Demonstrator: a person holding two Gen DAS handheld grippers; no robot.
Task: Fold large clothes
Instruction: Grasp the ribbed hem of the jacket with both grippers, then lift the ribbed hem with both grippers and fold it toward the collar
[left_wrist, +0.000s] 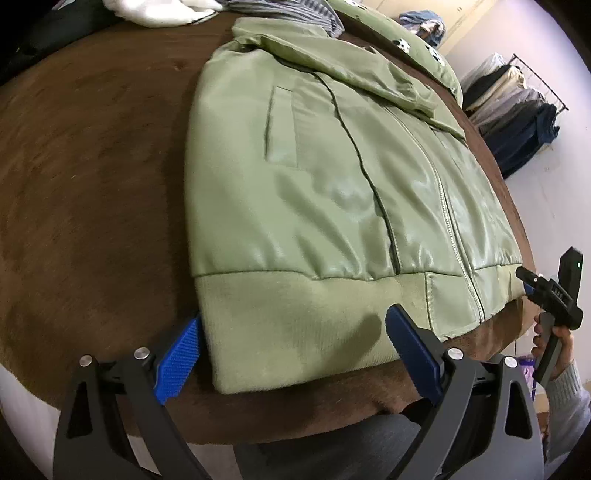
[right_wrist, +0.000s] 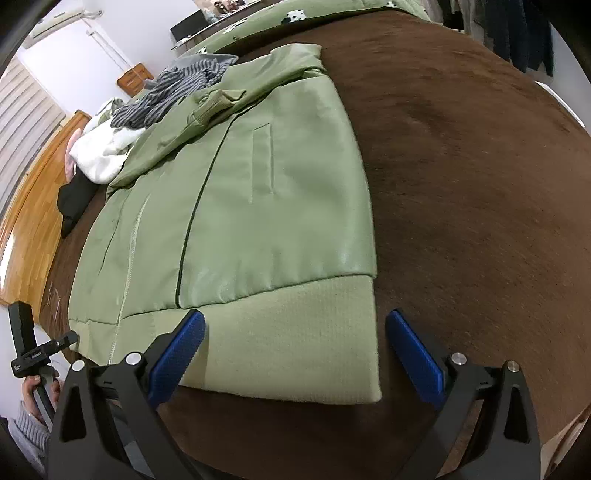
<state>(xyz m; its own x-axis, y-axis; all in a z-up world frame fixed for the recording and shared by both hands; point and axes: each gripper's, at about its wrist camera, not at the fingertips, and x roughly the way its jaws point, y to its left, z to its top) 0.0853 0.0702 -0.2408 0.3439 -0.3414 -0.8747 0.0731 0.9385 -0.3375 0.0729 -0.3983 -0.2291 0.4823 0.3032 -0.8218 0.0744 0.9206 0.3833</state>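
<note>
Green jacket (left_wrist: 332, 177) spread flat, zip side up, on the brown bed cover (left_wrist: 92, 166), sleeves seemingly tucked in; ribbed hem (right_wrist: 295, 332) at the near edge, collar far, long axis running away from the person. Left gripper (left_wrist: 291, 354) and right gripper (right_wrist: 295, 354) both spread wide, each straddling a hem corner, probably poised to pinch and fold the hem toward the collar.
</note>
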